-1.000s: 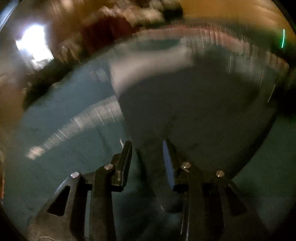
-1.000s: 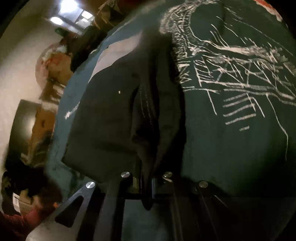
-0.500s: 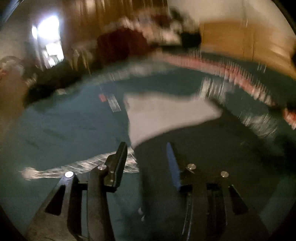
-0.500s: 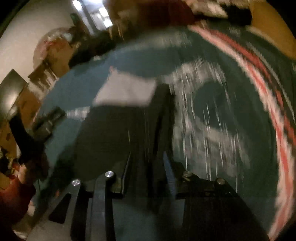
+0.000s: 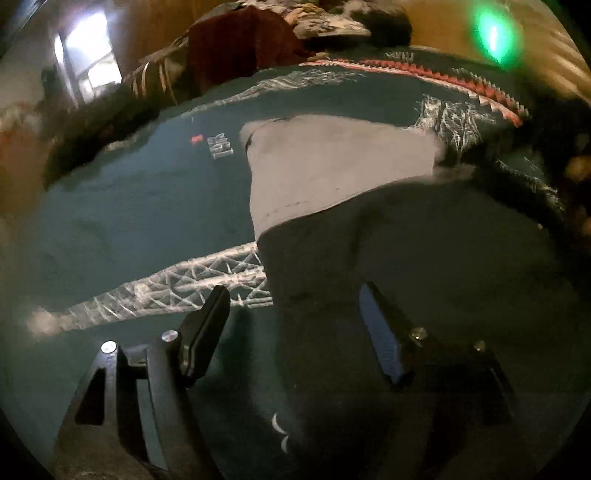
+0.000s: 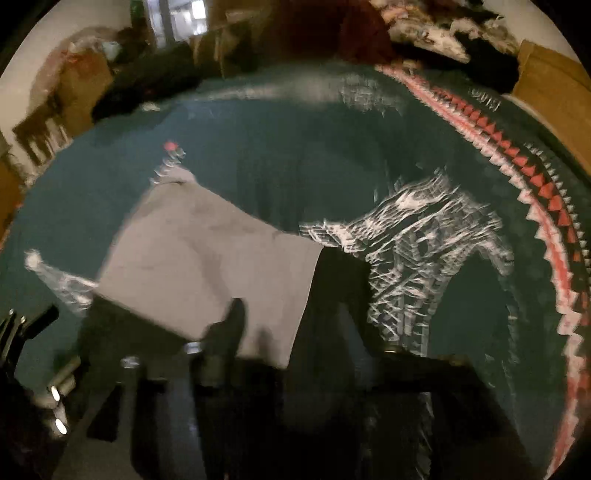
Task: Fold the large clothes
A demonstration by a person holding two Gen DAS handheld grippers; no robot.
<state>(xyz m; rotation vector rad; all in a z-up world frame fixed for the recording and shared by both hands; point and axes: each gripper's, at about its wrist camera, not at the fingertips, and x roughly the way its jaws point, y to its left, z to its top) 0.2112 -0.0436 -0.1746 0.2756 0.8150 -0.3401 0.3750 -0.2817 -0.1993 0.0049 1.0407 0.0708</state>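
A large dark garment (image 5: 424, 251) with a light grey panel (image 5: 332, 166) lies spread on a teal bedspread (image 5: 140, 206). In the left wrist view my left gripper (image 5: 293, 314) hovers over the garment's near left edge. Its jaws are opening and the cloth lies below them, not pinched. In the blurred right wrist view the grey panel (image 6: 207, 258) sits left of centre, with dark cloth (image 6: 332, 291) beside it. My right gripper (image 6: 299, 332) is over that near edge. Its jaws are opening and nothing is clamped between its fingers (image 6: 229, 328).
The teal bedspread (image 6: 295, 155) has white line drawings and a red and white toothed border (image 6: 517, 158). Heaped clothes (image 5: 280, 33) lie at its far end. A window (image 5: 88, 62) glows at the far left. A black tool with shiny parts (image 6: 33, 332) shows at the right view's lower left edge.
Both grippers were shut or nearly shut on the dark cloth and have spread apart. The right one let go of the fold and swung quickly sideways. The garment now lies flat with its grey panel showing.
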